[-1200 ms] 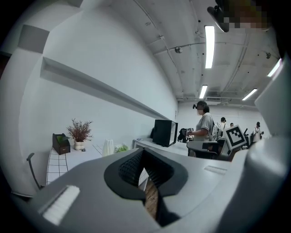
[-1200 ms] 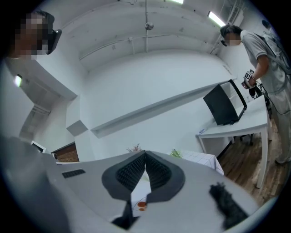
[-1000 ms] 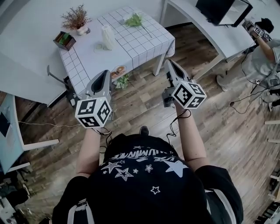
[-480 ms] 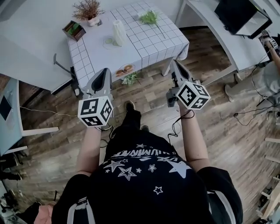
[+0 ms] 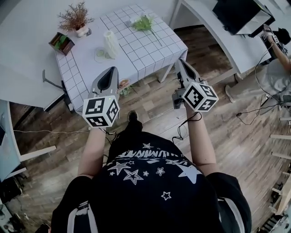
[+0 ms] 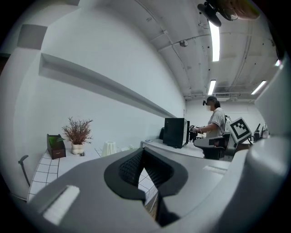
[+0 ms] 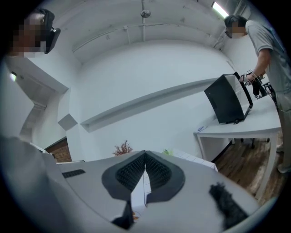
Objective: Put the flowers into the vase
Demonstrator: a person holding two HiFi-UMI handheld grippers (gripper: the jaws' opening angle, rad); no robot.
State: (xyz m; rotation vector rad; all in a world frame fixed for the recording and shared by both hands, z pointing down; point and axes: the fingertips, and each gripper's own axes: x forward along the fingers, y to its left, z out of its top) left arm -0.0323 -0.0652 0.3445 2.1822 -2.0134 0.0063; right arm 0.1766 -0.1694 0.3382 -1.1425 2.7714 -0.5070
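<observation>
The white ribbed vase (image 5: 111, 44) stands upright on the table with the white grid cloth (image 5: 150, 48). It also shows in the left gripper view as the vase (image 6: 109, 148). The flowers (image 5: 143, 22), green stems with pale blooms, lie flat near the table's far right corner; a bit of the flowers (image 7: 167, 152) peeks over the right jaws. My left gripper (image 5: 110, 73) is shut and empty, held in the air just short of the table's near edge. My right gripper (image 5: 181, 61) is also shut and empty, beside the table's near right corner.
A potted dried plant (image 5: 75, 18) and a small dark box with greenery (image 5: 61, 42) stand at the table's far left. A white desk with a black monitor (image 5: 238, 13) runs along the right, where another person (image 5: 277, 50) stands. A small plant (image 5: 126, 90) lies under the table.
Both grippers have moved forward toward the table, still shut. The person carrying them has stepped closer, and the table sits nearer the gripper tips.
</observation>
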